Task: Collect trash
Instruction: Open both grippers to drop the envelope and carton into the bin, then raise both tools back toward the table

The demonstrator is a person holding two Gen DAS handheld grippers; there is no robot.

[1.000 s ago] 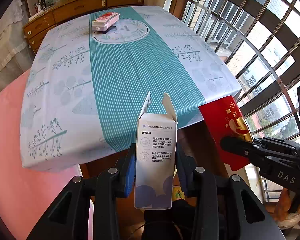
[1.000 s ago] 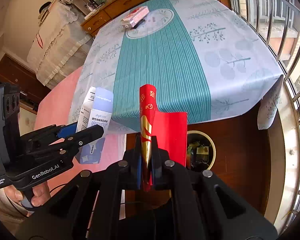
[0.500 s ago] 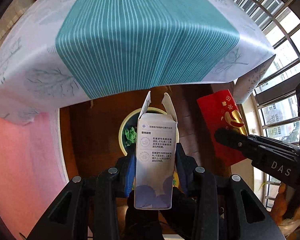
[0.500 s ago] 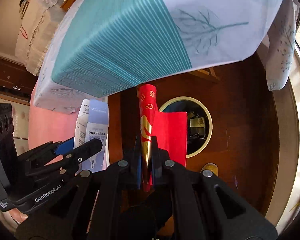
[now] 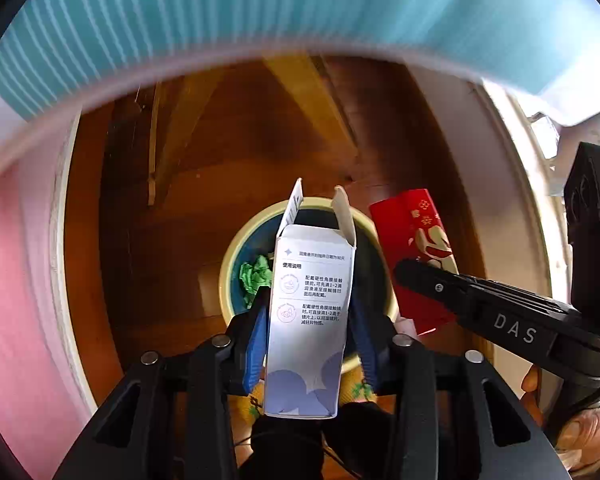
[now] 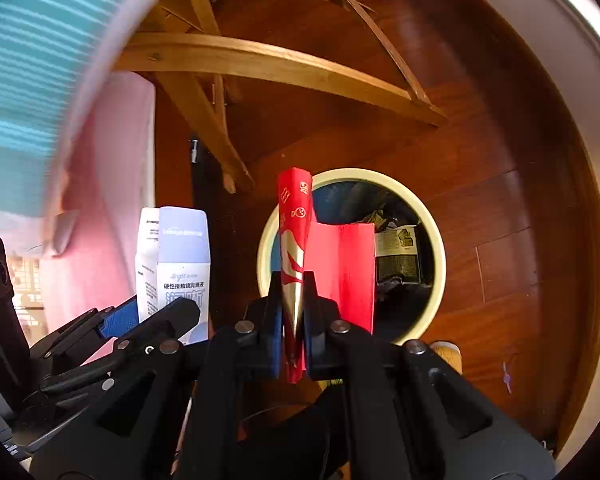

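Observation:
My left gripper (image 5: 308, 320) is shut on a white and lilac carton (image 5: 308, 312) with its top flaps open, held above a round cream-rimmed trash bin (image 5: 230, 264) on the floor. My right gripper (image 6: 294, 300) is shut on a folded red envelope (image 6: 296, 224) with gold print, held over the same bin (image 6: 432, 232). The envelope (image 5: 416, 240) and right gripper show at the right in the left wrist view. The carton (image 6: 180, 256) and left gripper show at the left in the right wrist view. The bin holds crumpled green paper (image 5: 256, 276) and other wrappers (image 6: 396, 256).
The striped teal tablecloth edge (image 5: 260, 12) hangs overhead. Wooden table legs and braces (image 6: 260, 64) stand behind the bin on the dark wood floor (image 6: 500, 160). A pink cloth (image 5: 12, 280) hangs at the left. A pale wall base (image 6: 580, 60) curves at the right.
Both grippers have tilted and moved down from the table top toward the floor. The bin has come into view below them and grown closer. Both still hold their items.

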